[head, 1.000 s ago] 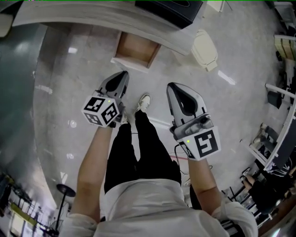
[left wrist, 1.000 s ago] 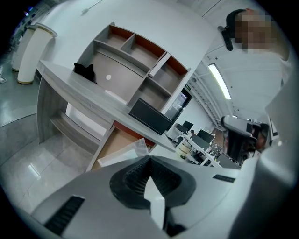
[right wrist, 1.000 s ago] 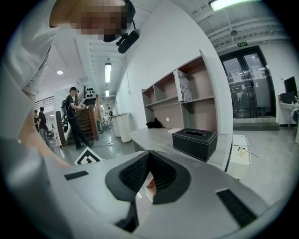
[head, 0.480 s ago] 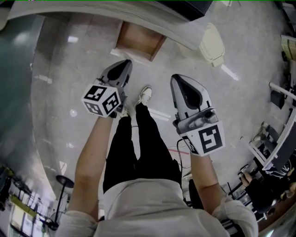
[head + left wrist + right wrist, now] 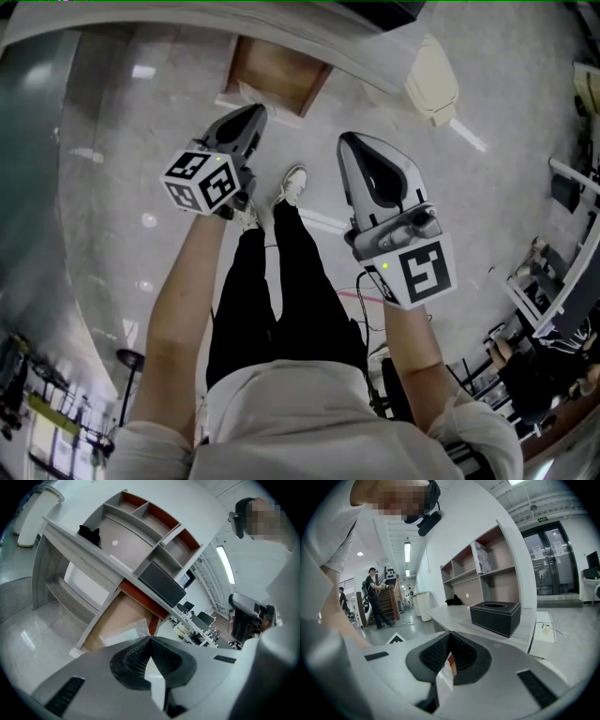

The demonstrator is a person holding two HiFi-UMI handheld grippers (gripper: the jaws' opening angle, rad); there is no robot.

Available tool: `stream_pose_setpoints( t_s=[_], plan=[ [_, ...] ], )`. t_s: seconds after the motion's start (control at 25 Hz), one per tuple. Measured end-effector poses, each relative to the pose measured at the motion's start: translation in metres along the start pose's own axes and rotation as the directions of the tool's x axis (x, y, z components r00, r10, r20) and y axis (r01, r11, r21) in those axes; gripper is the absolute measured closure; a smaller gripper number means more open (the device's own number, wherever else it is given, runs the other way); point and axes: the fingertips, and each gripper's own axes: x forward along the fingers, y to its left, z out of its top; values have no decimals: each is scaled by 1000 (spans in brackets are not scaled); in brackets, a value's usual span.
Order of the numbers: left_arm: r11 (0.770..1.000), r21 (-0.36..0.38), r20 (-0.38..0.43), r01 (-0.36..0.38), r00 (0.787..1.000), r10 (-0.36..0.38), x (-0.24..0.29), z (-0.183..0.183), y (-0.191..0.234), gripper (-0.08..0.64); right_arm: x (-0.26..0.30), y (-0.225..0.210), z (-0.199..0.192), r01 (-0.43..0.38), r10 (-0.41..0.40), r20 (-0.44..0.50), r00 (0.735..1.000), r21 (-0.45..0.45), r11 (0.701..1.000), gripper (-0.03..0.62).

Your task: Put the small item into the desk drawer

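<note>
The right gripper [image 5: 450, 633] has its fingers closed on the small item [image 5: 449, 667], a flat white and orange piece pinched between the pads. Beyond those fingers runs the worktop [image 5: 454, 613], with a black box [image 5: 494, 616] standing ahead and to their right. The left gripper [image 5: 151, 638] has its fingers pressed together, and I see nothing gripped in them. Just ahead of and below the left fingertips the drawer [image 5: 112, 616] stands open, with a clear plastic bag [image 5: 123, 632] lying on its wooden bottom.
</note>
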Motion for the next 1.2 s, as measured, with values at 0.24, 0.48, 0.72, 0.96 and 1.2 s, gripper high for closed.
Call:
stream_pose_setpoints(
  t_s=[0.24,0.48,0.72,0.96,1.2],
  plan=[
    [998,-50,-67,-42,997,38,10,-31,29,543,2,-7,-10,2,-2,-22,1000,6,1000,569],
    [986,-14,-118,-163,980,161,7,-51,57,543,8,-11,-17,-5,5,-25,1000,5,1000,569],
    [970,-8,-129,-242,962,239,9,-55,69,543,13,-14,-20,-13,13,-32,999,3,1000,569],
    [966,-31,-120,-258,960,253,13,-53,69,543,16,-14,-18,-20,20,-36,999,0,1000,569],
    [961,-47,-117,-272,957,265,17,-53,74,543,19,-13,-16,-23,23,-37,999,-1,1000,569]
  ],
)
